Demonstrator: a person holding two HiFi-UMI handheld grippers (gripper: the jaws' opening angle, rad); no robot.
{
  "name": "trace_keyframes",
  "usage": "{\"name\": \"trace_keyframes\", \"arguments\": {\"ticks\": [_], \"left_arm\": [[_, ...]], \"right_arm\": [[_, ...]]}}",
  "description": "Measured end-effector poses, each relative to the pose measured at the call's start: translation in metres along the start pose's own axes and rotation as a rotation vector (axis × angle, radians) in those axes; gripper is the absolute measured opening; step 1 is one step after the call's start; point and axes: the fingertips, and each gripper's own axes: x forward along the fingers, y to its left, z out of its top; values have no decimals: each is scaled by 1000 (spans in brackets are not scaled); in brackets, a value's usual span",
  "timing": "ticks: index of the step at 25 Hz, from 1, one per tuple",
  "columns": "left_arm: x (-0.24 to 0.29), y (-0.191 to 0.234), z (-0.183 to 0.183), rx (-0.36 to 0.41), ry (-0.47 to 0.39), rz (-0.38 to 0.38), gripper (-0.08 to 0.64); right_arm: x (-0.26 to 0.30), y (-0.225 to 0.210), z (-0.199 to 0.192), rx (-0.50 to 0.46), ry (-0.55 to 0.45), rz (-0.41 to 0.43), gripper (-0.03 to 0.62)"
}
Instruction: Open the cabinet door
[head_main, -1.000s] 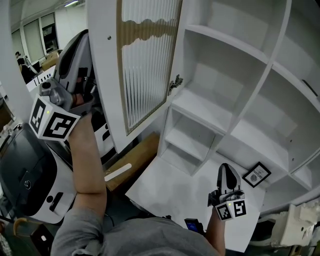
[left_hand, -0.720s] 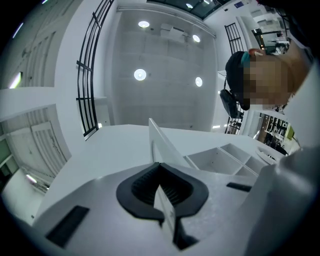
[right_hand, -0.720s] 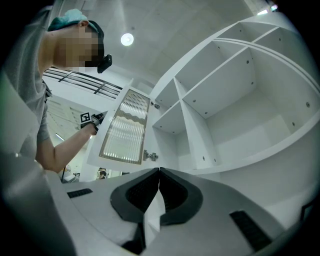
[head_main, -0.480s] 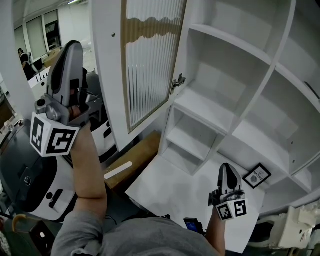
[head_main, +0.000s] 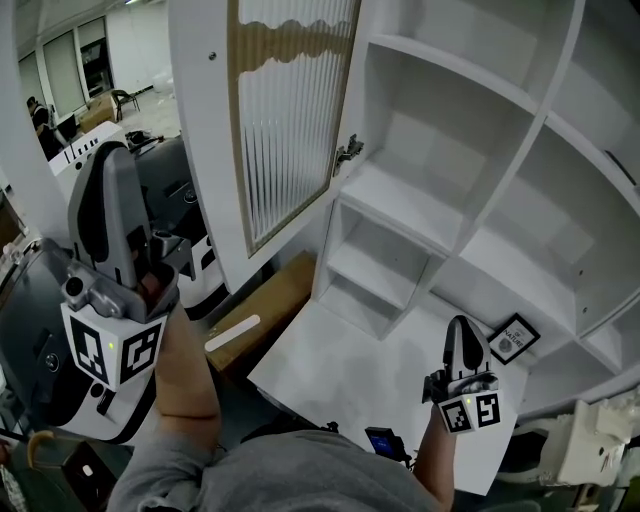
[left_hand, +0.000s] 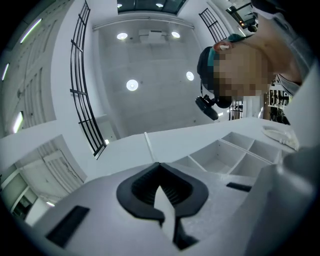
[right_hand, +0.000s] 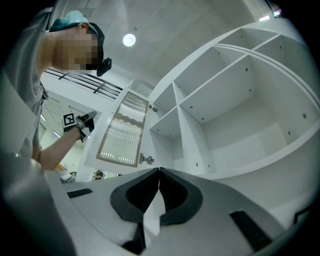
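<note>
The cabinet door (head_main: 285, 110), a white frame around ribbed glass, stands swung open to the left of the white shelf cabinet (head_main: 470, 150); its hinge (head_main: 348, 152) shows at the inner edge. My left gripper (head_main: 108, 158) is held to the left of the door and lower, apart from it, pointing steeply up. Its jaws are shut and empty in the left gripper view (left_hand: 159, 166). My right gripper (head_main: 464, 325) hovers low over the cabinet's counter (head_main: 340, 375), shut and empty (right_hand: 159, 170). The right gripper view also shows the door (right_hand: 125, 131).
A small framed picture (head_main: 510, 338) lies on the counter at the right. A brown board (head_main: 265, 305) leans below the door. A black-and-white machine (head_main: 40, 370) stands at the far left. A person's head is near in both gripper views.
My left gripper has dropped down and to the left, away from the door's outer edge. The door stays open. The right gripper has hardly moved.
</note>
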Motion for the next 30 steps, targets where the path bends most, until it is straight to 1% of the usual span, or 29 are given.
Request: {"name": "trace_keyframes", "arguments": {"ticks": [4,7,11,15,17,19,21,25,30], "left_arm": [[-14,-12,7,-35,-21,-8,5],[-21,-28,7,-60,-17,-48,5],[-27,-52,-5,-65,23,-118,5],[-34,-72,-16,-126,53,-166,5],[-35,-82,-21,-139,65,-194,5],[-35,-94,-28,-134,80,-243,5],[-37,-105,-37,-147,106,-288,5],[-44,-127,-56,-209,159,-354,5],[-50,-150,-81,-286,210,-402,5]], "right_arm": [[-9,-3,6,-6,-7,-22,26],[-14,-4,9,-14,-7,-36,26],[-22,-5,15,-38,-9,-60,26],[-31,-6,21,-59,-10,-84,26],[-35,-7,24,-65,-13,-95,26],[-40,-7,27,-73,-18,-108,26],[-45,-8,32,-87,-21,-125,26],[-58,-10,40,-118,-25,-169,26],[-71,-13,48,-139,-25,-207,26]]}}
